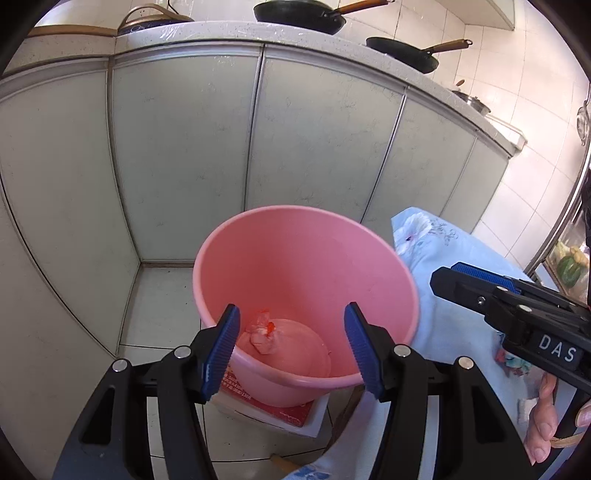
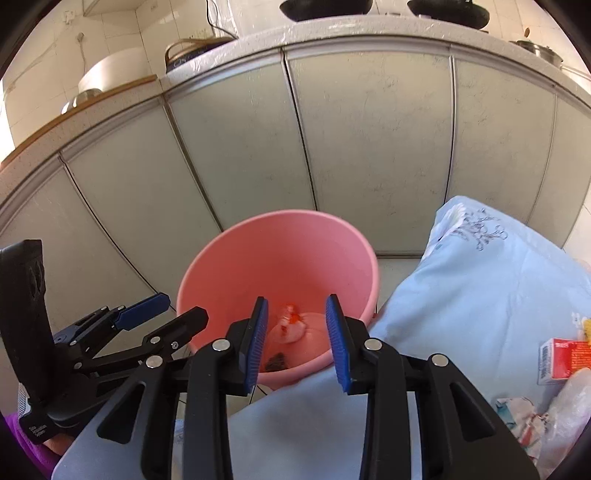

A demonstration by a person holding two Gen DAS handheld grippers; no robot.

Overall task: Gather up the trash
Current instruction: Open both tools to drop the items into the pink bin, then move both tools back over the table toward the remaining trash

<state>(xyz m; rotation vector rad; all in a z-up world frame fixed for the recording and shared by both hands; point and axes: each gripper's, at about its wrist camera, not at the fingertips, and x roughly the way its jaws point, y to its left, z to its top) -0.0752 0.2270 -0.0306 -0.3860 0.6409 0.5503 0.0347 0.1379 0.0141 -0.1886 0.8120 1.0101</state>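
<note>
A pink bucket (image 1: 306, 236) (image 2: 280, 240) stands on the floor in front of the cabinets. On its bottom lies a crumpled white and red wrapper (image 1: 262, 332) (image 2: 291, 325), with a small dark scrap (image 2: 275, 362) beside it. My left gripper (image 1: 291, 314) (image 2: 181, 308) hangs open over the bucket's near rim, nothing between its blue pads. My right gripper (image 2: 296, 306) (image 1: 454, 275) is open too, also empty, over the near rim from the right side. More trash lies on the blue cloth: a red and white carton (image 2: 561, 358), a clear plastic wrapper (image 2: 569, 402) and a crumpled colourful wrapper (image 2: 517, 410).
The bucket rests on a white and red box (image 1: 280, 413) on the tiled floor. A table under a light blue cloth (image 1: 454, 295) (image 2: 480, 295) adjoins it on the right. Pale cabinet doors (image 1: 184, 147) close off the back, with pans (image 1: 299, 14) on the counter above.
</note>
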